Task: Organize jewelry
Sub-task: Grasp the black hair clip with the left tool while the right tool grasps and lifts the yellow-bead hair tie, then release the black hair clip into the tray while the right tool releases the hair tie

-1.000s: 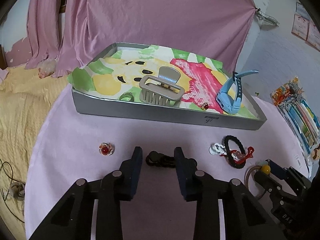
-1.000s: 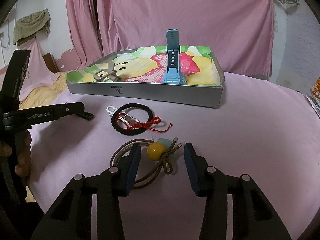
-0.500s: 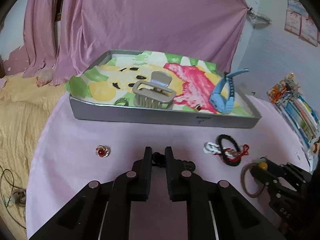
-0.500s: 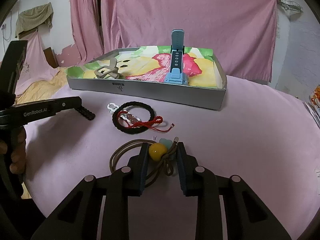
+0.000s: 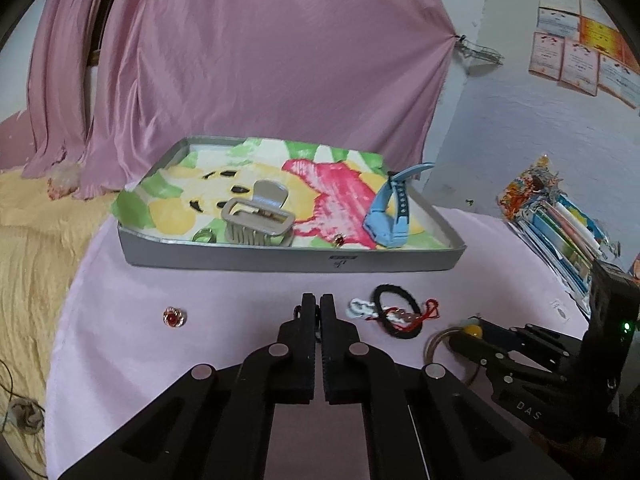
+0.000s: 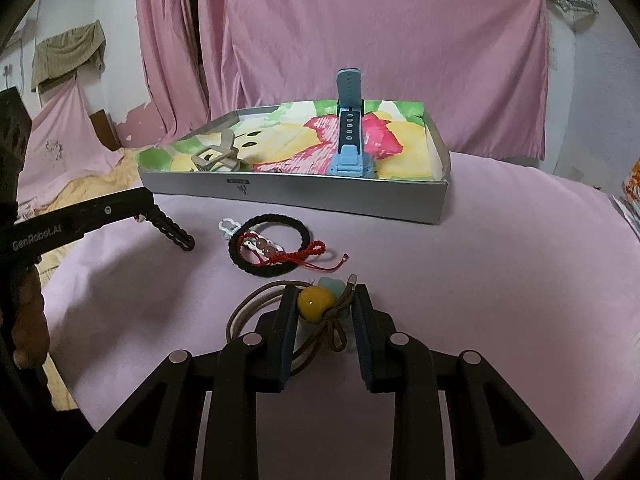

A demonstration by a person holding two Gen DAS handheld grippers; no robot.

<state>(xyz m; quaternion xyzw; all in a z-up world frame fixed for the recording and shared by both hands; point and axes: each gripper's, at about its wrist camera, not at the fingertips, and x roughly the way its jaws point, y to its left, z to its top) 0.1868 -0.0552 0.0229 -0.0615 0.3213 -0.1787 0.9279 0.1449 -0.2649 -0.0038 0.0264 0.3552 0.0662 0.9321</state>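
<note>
My left gripper (image 5: 318, 300) is shut on a black bead chain (image 6: 174, 232), which hangs from its tips above the pink table. My right gripper (image 6: 322, 296) is shut on a brown cord hair tie at its yellow bead (image 6: 316, 303); the cord loop trails to the left. A grey tray (image 5: 240, 258) with a colourful liner stands behind, holding a beige hair claw (image 5: 258, 220), a blue watch (image 5: 390, 216) and small rings. On the table lie a red gem ring (image 5: 173, 317), a white clip (image 5: 360, 309) and a black hair band (image 6: 270, 248) with a red cord bracelet.
Colourful packets (image 5: 560, 220) are stacked at the table's right edge. A yellow bedspread (image 5: 36, 248) lies beyond the left edge. Pink curtains hang behind the tray. A hand (image 6: 28, 320) holds the left gripper's handle at the far left.
Both grippers went from open to shut. The left one closed on the black chain and rose with it. The right one closed on the yellow-bead hair tie.
</note>
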